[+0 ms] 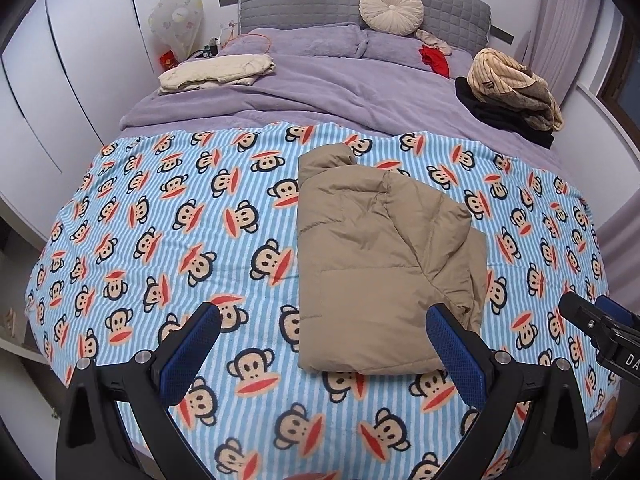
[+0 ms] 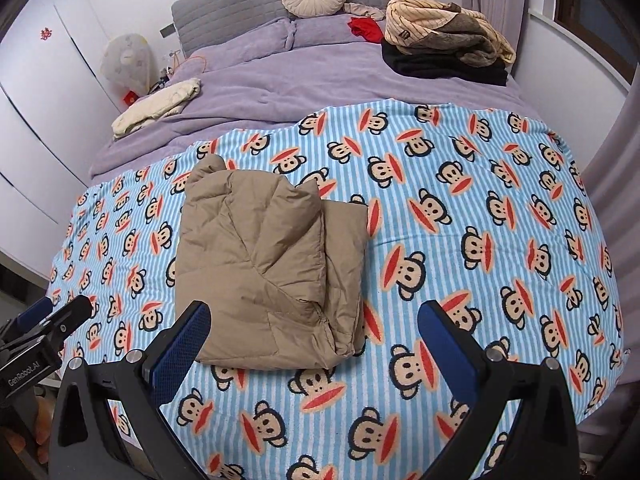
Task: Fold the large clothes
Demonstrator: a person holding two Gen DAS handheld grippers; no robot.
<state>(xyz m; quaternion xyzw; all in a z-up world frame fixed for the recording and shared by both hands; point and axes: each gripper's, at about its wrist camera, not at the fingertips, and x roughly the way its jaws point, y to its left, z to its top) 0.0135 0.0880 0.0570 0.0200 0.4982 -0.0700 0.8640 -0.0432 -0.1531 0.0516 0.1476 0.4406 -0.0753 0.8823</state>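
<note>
Both grippers — left gripper (image 1: 322, 322) and right gripper (image 2: 314, 322) — are held wide, empty, above the folded tan puffer jacket (image 1: 374, 264) laid on the monkey-print blanket (image 1: 180, 216).

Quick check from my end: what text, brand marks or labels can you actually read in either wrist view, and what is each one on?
"GenRobot.AI": on the left gripper body, right wrist view.
"DA", cut off at the frame edge: on the right gripper body, left wrist view.
Dark patch label on the striped garment: too small to read.
Red wardrobe decal: unreadable.
</note>
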